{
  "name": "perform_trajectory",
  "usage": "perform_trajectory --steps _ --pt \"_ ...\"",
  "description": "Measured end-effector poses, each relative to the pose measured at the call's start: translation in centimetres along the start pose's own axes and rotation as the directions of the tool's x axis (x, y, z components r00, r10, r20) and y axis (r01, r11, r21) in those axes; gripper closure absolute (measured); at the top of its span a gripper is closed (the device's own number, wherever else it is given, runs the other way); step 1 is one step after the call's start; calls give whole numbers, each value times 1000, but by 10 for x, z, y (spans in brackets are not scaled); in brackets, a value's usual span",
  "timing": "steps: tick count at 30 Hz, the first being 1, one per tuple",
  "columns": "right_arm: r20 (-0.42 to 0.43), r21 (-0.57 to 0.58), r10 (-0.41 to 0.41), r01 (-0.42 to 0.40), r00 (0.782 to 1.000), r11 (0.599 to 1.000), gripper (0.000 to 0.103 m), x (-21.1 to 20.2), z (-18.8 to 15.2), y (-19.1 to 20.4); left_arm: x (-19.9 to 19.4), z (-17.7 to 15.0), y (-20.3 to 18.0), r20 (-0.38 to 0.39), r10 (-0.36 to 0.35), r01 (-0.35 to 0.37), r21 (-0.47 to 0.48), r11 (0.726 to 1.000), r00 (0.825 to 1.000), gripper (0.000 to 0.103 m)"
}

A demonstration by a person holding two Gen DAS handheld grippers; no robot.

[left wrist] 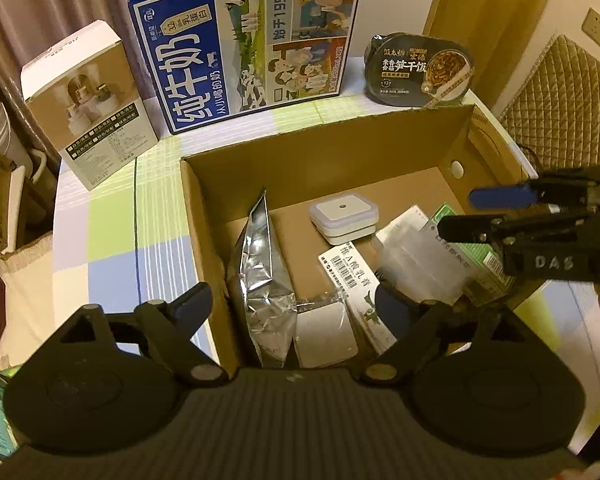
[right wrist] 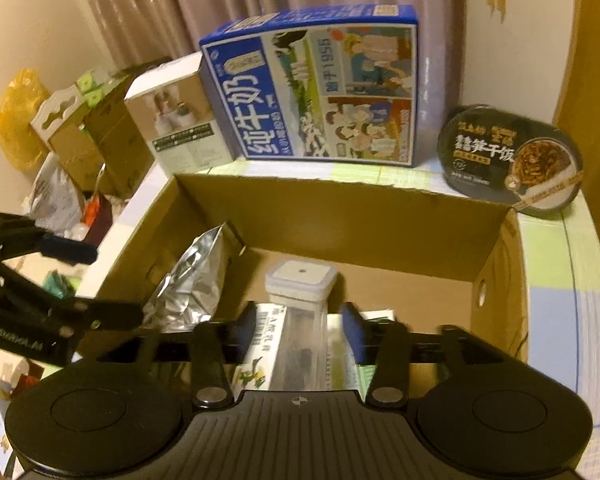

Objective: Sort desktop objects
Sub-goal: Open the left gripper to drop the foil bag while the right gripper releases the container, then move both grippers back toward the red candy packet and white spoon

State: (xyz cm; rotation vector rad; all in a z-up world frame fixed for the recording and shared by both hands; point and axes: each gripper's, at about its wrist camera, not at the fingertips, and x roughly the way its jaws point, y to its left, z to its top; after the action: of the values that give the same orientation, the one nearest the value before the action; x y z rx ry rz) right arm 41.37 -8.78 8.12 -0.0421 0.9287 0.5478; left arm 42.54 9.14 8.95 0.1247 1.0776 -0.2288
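An open cardboard box [left wrist: 204, 208] [right wrist: 380, 216] on the table holds a silver foil bag [left wrist: 260, 264] [right wrist: 196, 276], a white lidded container [left wrist: 344, 216] [right wrist: 302, 278], a barcoded white carton [left wrist: 356, 280], a green carton [left wrist: 484, 276] and a clear plastic case [left wrist: 416, 264] [right wrist: 300, 340]. My left gripper [left wrist: 294, 306] [right wrist: 96, 284] hangs open over the box's near left corner, above the foil bag and a white packet [left wrist: 324, 332], touching neither. My right gripper [right wrist: 298, 332] [left wrist: 476, 212] is open astride the clear case, with gaps between its pads and the case.
Behind the box stand a blue milk carton case [left wrist: 244, 40], a white humidifier box [left wrist: 88, 100] and a black instant-rice bowl [left wrist: 420, 68]. A checked tablecloth [left wrist: 112, 232] covers the table. A quilted chair back [left wrist: 560, 96] is at the right; clutter lies off the table's left edge.
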Motion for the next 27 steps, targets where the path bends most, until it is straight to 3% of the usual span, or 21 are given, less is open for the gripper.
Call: perform_trajectory --steps 8,13,22,27 --pt "12 8 -17 16 1000 1000 39 -14 -15 -8 -8 -16 -7 38 2 -4 30 1000 999 6" --pt "31 -28 -56 57 998 998 23 -30 -30 -3 -20 -30 -13 81 -11 10 17 1000 997 4" --pt "54 -78 -81 85 995 993 10 -67 -59 6 -53 -62 -17 127 -59 63 -27 998 990 1" --pt "69 -78 -82 87 994 993 3 -88 -67 14 -73 -80 -16 148 -45 54 -59 997 988 1"
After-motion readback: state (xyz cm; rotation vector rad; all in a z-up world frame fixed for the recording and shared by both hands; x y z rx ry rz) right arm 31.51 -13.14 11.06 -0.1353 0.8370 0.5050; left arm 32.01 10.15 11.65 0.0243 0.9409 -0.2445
